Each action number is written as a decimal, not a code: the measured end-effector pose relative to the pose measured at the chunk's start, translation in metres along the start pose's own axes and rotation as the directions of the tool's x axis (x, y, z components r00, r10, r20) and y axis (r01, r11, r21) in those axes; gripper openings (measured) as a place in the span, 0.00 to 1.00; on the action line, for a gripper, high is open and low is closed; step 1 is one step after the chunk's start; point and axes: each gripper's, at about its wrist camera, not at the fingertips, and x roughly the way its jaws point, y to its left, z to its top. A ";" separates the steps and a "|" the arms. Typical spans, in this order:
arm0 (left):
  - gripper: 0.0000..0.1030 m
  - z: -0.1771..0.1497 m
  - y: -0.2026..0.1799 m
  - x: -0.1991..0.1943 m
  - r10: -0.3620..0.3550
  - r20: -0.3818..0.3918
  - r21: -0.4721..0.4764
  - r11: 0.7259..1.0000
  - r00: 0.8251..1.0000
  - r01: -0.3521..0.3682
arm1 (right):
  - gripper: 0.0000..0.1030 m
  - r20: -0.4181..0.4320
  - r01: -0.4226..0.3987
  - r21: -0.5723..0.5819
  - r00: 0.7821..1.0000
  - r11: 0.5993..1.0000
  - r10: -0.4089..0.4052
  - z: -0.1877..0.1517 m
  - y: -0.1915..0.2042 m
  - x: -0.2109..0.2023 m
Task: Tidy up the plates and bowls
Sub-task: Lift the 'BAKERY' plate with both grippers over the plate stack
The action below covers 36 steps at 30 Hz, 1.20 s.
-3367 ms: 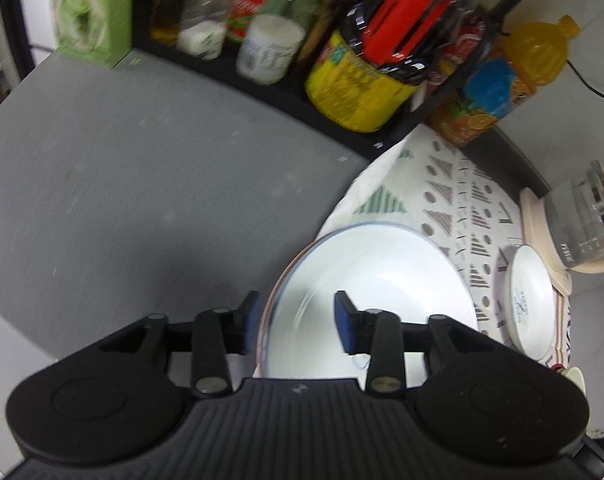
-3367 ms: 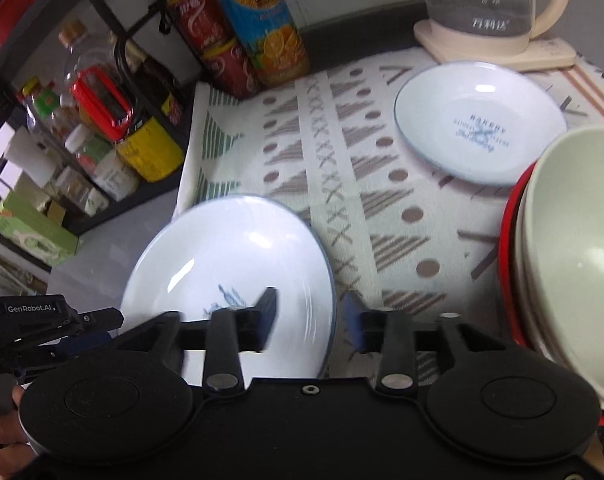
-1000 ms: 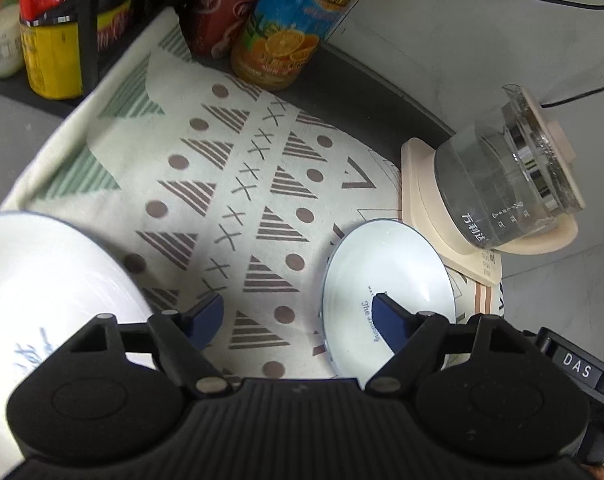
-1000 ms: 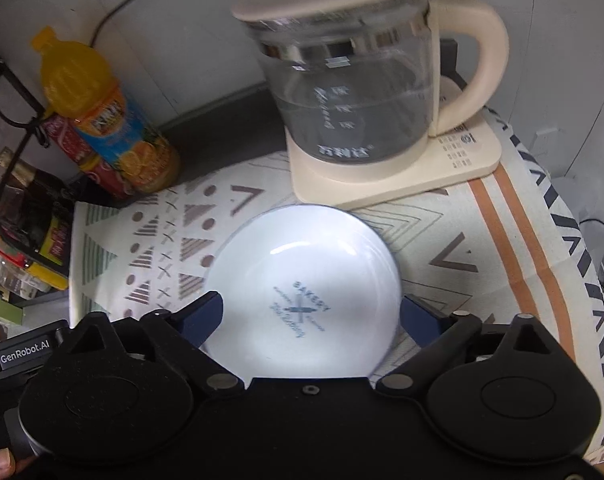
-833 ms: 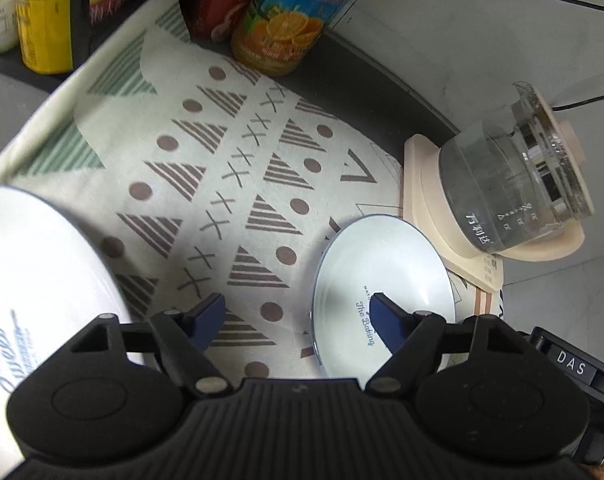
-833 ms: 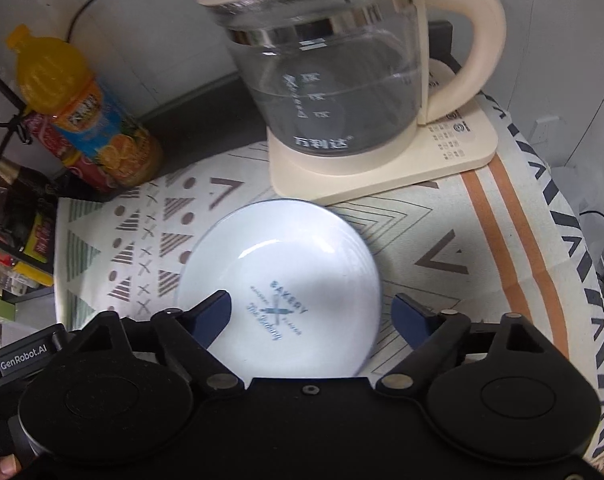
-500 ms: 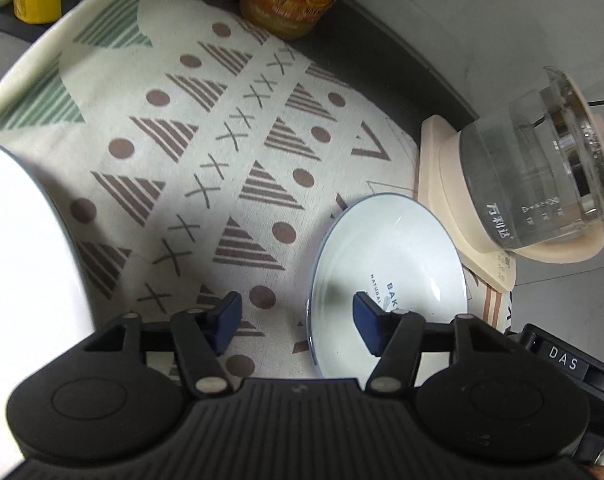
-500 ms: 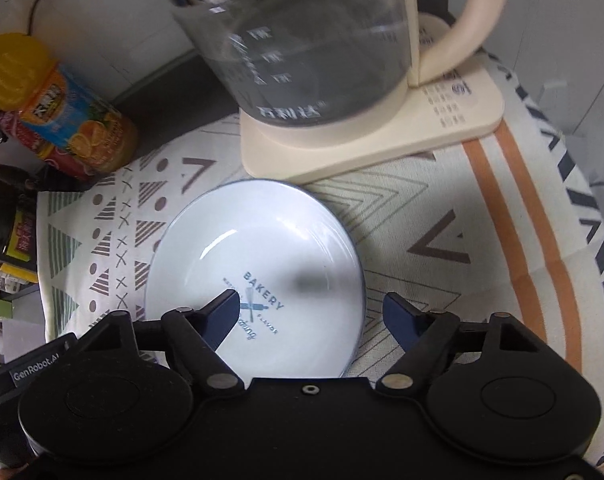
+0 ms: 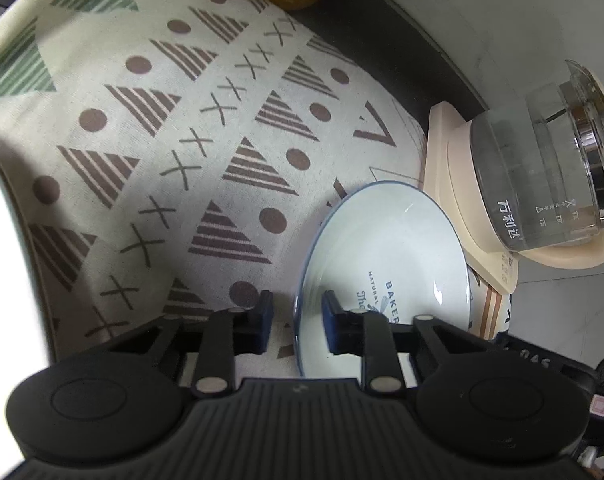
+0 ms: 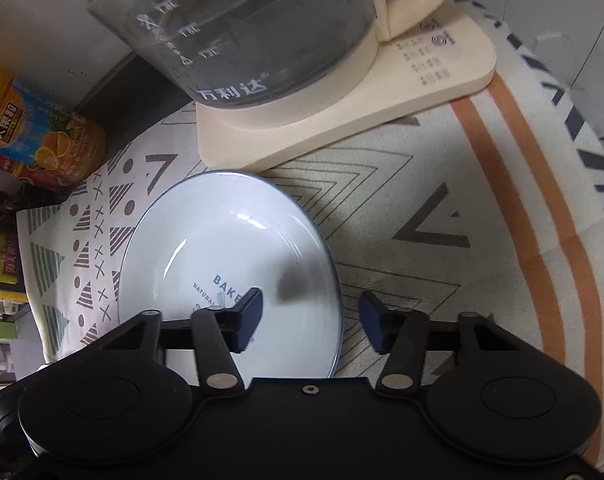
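Step in hand: two-handed grab of small plate [image 10: 230,264] on patterned cloth [image 9: 150,128].

Left gripper [image 9: 296,322] jaws closing astride plate's left rim; pads seem not yet pressing, hard to tell.

Right gripper [image 10: 309,314] jaws closing astride right rim, gap remains.

Next: finish pinch, lift level.

Kettle base [image 10: 341,120] crowds far edge; open cloth left of left gripper.
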 end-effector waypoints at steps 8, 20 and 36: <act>0.11 0.002 -0.005 0.007 -0.014 -0.033 0.021 1.000 0.999 0.015 | 0.32 -0.018 -0.019 0.025 1.000 1.000 0.019 0.000 -0.004 0.006; 0.11 0.016 0.002 -0.024 -0.034 0.013 0.089 0.996 0.999 0.032 | 0.11 0.076 -0.099 0.014 0.992 0.995 0.097 -0.010 0.004 -0.020; 0.11 0.031 0.041 -0.085 -0.044 0.061 0.144 0.989 0.997 0.035 | 0.11 0.159 -0.129 -0.021 0.979 0.991 0.130 -0.046 0.065 -0.041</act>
